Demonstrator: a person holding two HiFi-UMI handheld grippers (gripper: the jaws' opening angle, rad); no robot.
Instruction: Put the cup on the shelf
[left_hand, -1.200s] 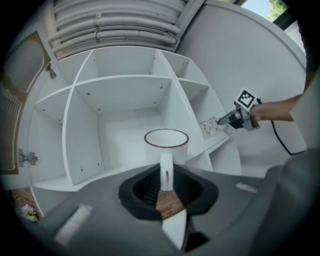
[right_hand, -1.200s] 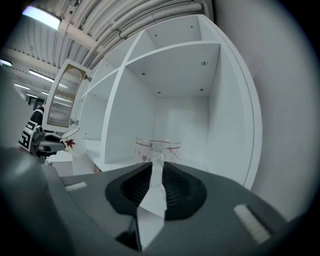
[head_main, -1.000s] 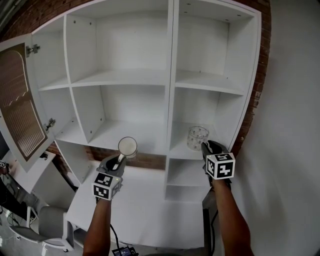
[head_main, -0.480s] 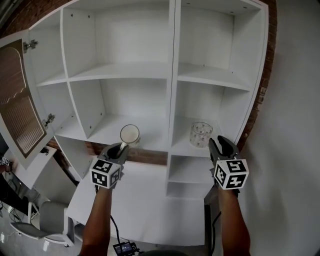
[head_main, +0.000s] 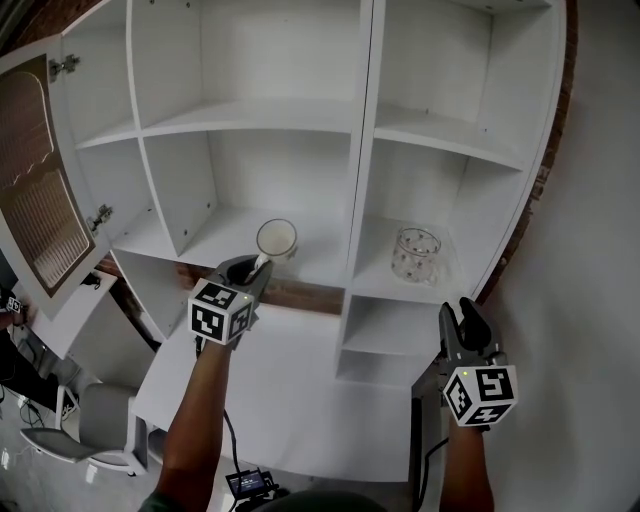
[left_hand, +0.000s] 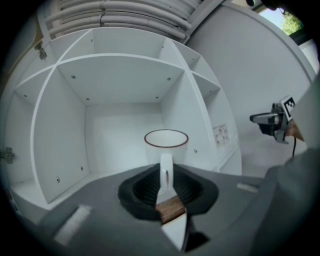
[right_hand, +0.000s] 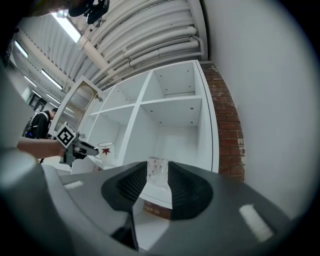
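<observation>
Two hand-held grippers before white shelf unit (head_main: 250, 115). Left gripper (head_main: 256, 268) clamped on handle of white mug (head_main: 277, 240). Mug upright, dark-rimmed, held at mouth of middle compartment, left of central divider; contact with board not discernible. Right gripper (head_main: 464, 312) low at right; jaws have just been opening, now apart, nothing between them. Dotted glass cup (head_main: 416, 254) upright on board of right-hand compartment, well apart from right gripper. Cabinet door (head_main: 35, 200) open at far left.
</observation>
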